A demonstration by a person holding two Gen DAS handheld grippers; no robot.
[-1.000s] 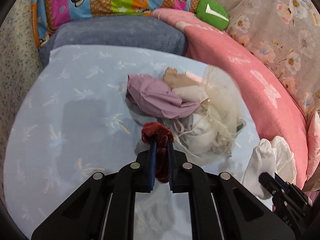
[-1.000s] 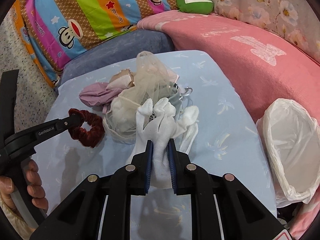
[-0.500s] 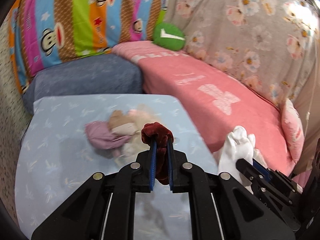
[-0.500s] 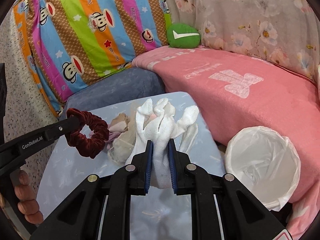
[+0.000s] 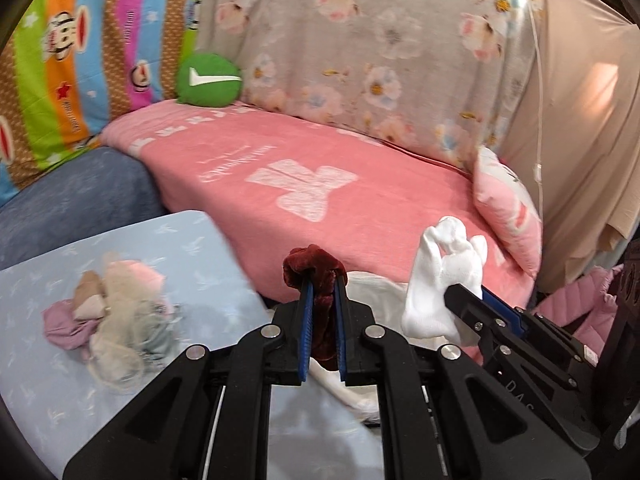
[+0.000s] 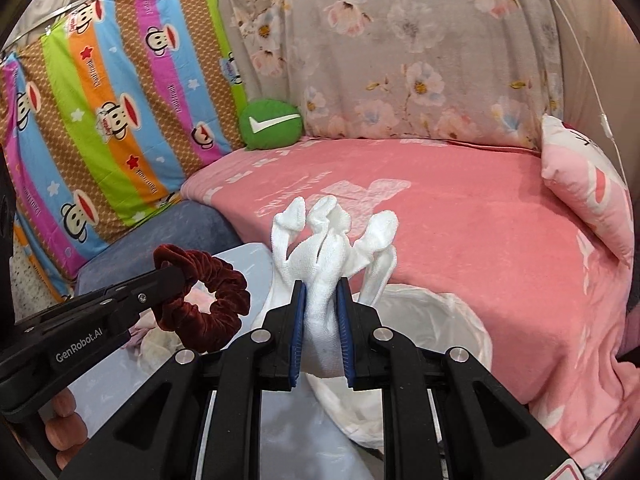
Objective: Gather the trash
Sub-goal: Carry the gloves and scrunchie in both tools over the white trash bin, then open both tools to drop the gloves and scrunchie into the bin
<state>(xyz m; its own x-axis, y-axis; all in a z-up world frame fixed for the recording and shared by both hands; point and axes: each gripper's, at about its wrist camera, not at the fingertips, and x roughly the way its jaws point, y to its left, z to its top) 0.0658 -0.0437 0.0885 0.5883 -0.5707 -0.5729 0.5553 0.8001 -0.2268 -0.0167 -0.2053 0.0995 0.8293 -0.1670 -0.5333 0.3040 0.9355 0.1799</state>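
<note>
Left wrist view: left gripper is clamped narrow on the dark red scrunchie, w/ velvet bunched above the tips and a loop hanging between the fingers. Down-left of it, on the light blue table, sits the leftover pile of soft scraps: mauve, beige, pink, gauzy stuff. To its right and a bit ahead, right gripper holds the white glove. Just behind the scrunchie a strip of white bin liner shows, mostly hidden by the fingers. Pink bed lies beyond.

Right wrist view: right gripper pinches the glove mid-body, glove fingers sticking up past the tips. The liner mouth is directly under and ahead of it, so prob. this one drops first. Left gripper comes in from the left, scrunchie dangling over the table edge, short of the rim.

Doing it well: lower the glove till its tail is inside the rim before opening, since limp cloth may drape over the edge. Bring the scrunchie rightward over the opening, not the rim. Velvet may cling to the ribbed pads, so open wide. Thin liner could collapse if bumped; keep tips off it. The pile is left for later trips.
</note>
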